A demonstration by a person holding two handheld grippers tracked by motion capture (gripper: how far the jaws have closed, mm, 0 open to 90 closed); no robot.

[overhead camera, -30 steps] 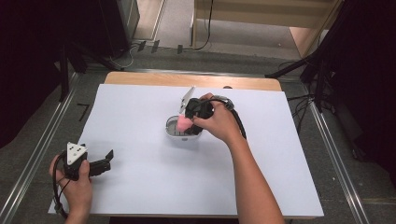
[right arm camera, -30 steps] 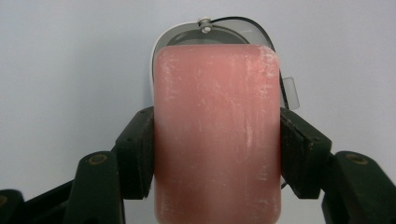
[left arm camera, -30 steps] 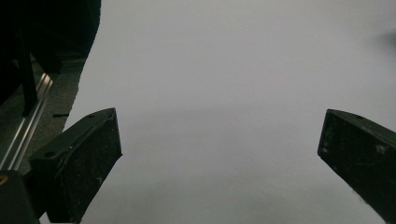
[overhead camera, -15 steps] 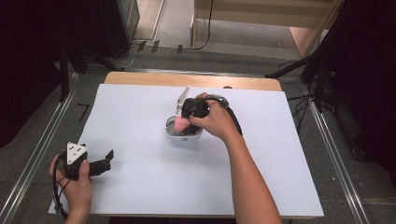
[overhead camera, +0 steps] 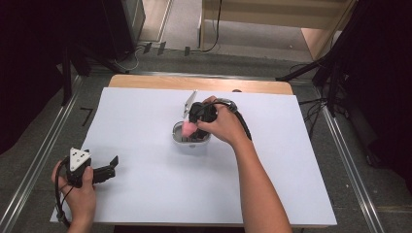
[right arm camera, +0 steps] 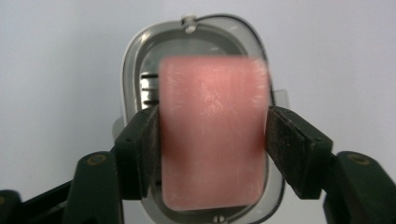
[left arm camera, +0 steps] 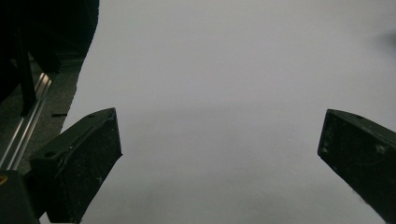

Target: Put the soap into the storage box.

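A pink soap bar (right arm camera: 212, 140) sits between the pads of my right gripper (right arm camera: 212, 126), directly above an open grey soap dish (right arm camera: 135, 70). Both pads still touch the bar's sides, and the jaws have just been opening a little. The bar looks blurred. In the high view the right gripper (overhead camera: 192, 125) holds the soap bar (overhead camera: 188, 127) over the soap dish (overhead camera: 190, 141) near the table's middle, with the dish's clear lid (overhead camera: 190, 103) standing up behind. My left gripper (overhead camera: 112, 167) rests at the near left, open and with nothing in it (left arm camera: 219, 154).
White paper (overhead camera: 145, 194) covers the table, with a wooden strip (overhead camera: 194, 83) showing at the far edge. Metal rails (overhead camera: 34, 179) run along the floor on both sides. Dark equipment and cables stand behind the table.
My right gripper has shifted slightly left with the pink bar over the dish. The left gripper has not moved.
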